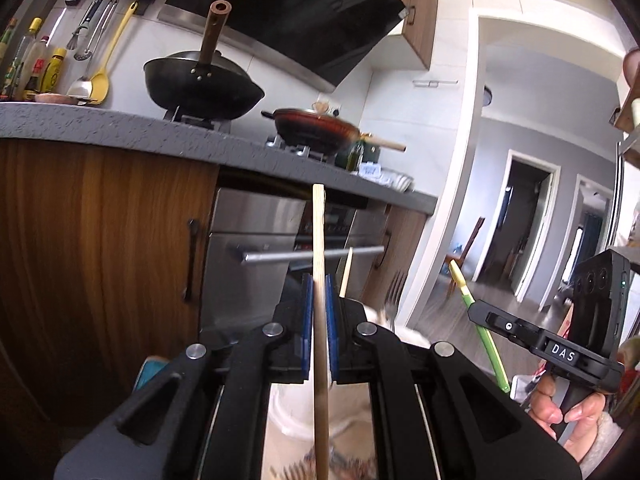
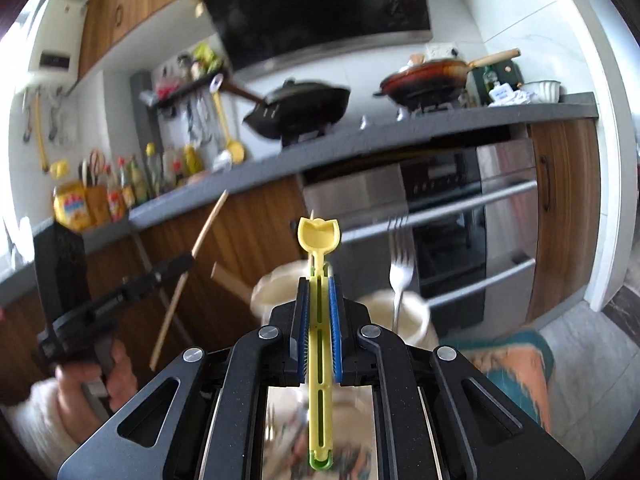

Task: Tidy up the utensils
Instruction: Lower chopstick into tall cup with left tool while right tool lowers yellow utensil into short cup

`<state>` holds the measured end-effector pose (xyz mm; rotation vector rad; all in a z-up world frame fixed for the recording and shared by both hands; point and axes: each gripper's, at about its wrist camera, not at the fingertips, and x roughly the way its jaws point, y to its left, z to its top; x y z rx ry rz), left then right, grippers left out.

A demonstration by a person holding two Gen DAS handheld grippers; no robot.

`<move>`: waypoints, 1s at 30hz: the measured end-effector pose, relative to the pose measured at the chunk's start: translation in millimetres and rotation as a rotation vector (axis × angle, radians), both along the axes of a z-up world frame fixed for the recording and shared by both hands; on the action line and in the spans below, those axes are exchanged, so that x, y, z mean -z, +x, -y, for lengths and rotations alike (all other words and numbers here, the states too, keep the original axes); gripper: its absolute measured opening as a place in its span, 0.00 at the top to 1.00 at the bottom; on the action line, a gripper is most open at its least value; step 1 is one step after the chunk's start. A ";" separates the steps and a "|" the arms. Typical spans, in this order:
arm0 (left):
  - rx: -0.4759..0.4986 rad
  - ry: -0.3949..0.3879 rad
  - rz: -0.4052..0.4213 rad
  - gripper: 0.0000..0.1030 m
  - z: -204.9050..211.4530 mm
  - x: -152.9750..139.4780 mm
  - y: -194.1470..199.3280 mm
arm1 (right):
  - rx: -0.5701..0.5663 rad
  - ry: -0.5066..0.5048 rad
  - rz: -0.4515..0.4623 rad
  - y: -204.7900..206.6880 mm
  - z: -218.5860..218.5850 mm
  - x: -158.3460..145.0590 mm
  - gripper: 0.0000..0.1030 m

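While the grey stone countertop (image 2: 400,136) with its black wok (image 2: 300,108) fills the background, my work sits lower: 2 cream ceramic holder cups. The nearer cream cup (image 2: 276,284) lies straight ahead of my right gripper (image 2: 318,312), the other cream cup (image 2: 412,320) just to its right with a steel fork (image 2: 400,268) standing in it, tines up. My right fingers are clamped on a yellow plastic utensil with a slotted handle (image 2: 320,240), long axis running along the fingers, tulip-shaped head forward and over the nearer cup's rim. My left gripper (image 1: 319,312) is pinched tight on a pale wooden chopstick (image 1: 319,232), upright between the blue pads (image 1: 307,304), a second wooden stick (image 1: 346,272) poking up just beside. I judge my right hand the nearer to a cup, so the drop turns on tipping that long axis down into the cup mouth. Motion blur hides the tabletop below.
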<state>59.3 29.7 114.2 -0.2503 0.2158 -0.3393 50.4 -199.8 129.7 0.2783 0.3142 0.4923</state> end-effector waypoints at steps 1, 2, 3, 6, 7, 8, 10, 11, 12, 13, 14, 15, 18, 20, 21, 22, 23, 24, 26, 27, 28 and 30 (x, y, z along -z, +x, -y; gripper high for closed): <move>0.010 -0.020 0.010 0.94 -0.3 -0.9 7.3 | 0.008 0.023 0.009 7.6 3.6 -1.2 0.90; 0.022 -0.052 0.021 0.94 -2.3 -1.8 16.5 | 0.019 0.049 0.016 16.4 5.5 -2.3 0.90; 0.024 -0.076 0.027 0.94 -4.2 -3.0 24.7 | 0.026 0.066 0.019 20.8 7.9 -0.7 0.90; 0.026 -0.150 0.027 0.94 -9.9 -5.1 46.3 | 0.032 0.124 0.003 44.1 10.6 7.0 0.90; 0.020 -0.162 0.026 0.94 -10.0 -6.3 53.6 | 0.032 0.132 -0.009 49.8 11.5 10.1 0.90; 0.019 -0.167 0.029 0.94 -8.9 -7.4 58.6 | 0.032 0.134 -0.019 55.8 11.1 13.3 0.90; 0.014 -0.169 0.040 0.94 -4.4 -10.5 70.6 | 0.033 0.138 -0.026 65.4 9.3 20.0 0.90; 0.014 -0.167 0.043 0.94 -2.3 -11.2 73.9 | 0.036 0.134 -0.022 65.8 8.0 23.0 0.90; 0.012 -0.163 0.048 0.94 1.2 -11.9 78.6 | 0.037 0.133 -0.017 67.9 7.8 26.2 0.90; 0.011 -0.160 0.052 0.94 3.4 -11.8 80.6 | 0.038 0.140 -0.015 69.0 8.7 30.3 0.90; 0.011 -0.156 0.055 0.94 7.0 -10.8 84.6 | 0.035 0.154 -0.019 70.1 10.3 34.6 0.90; 0.012 -0.155 0.055 0.94 10.1 -9.1 85.9 | 0.030 0.172 -0.030 71.7 12.1 39.6 0.90; 0.016 -0.164 0.057 0.94 15.9 -4.2 93.4 | 0.027 0.202 -0.052 73.8 14.5 49.7 0.90; 0.023 -0.166 0.057 0.94 18.7 -0.8 97.7 | 0.029 0.209 -0.050 74.3 15.4 51.2 0.90; 0.022 -0.171 0.058 0.94 19.1 0.5 99.7 | 0.028 0.209 -0.049 74.3 15.2 51.2 0.90; 0.024 -0.175 0.055 0.94 19.4 2.2 100.9 | 0.030 0.206 -0.045 73.6 14.8 51.2 0.90; 0.022 -0.175 0.050 0.94 19.9 4.3 102.1 | 0.034 0.202 -0.039 72.7 14.2 50.9 0.90; 0.022 -0.174 0.050 0.94 19.9 6.2 102.7 | 0.035 0.202 -0.037 72.6 14.0 50.9 0.90; 0.022 -0.167 0.042 0.94 19.5 9.9 104.9 | 0.043 0.207 -0.035 72.6 14.6 51.3 0.90; 0.026 -0.167 0.036 0.94 18.7 11.9 104.5 | 0.046 0.209 -0.034 72.8 15.3 51.3 0.90; 0.029 -0.165 0.034 0.94 17.4 13.8 103.2 | 0.053 0.212 -0.031 72.7 15.9 51.5 0.90; 0.038 -0.157 0.035 0.94 15.0 16.7 99.9 | 0.073 0.218 -0.015 72.0 17.3 50.9 0.90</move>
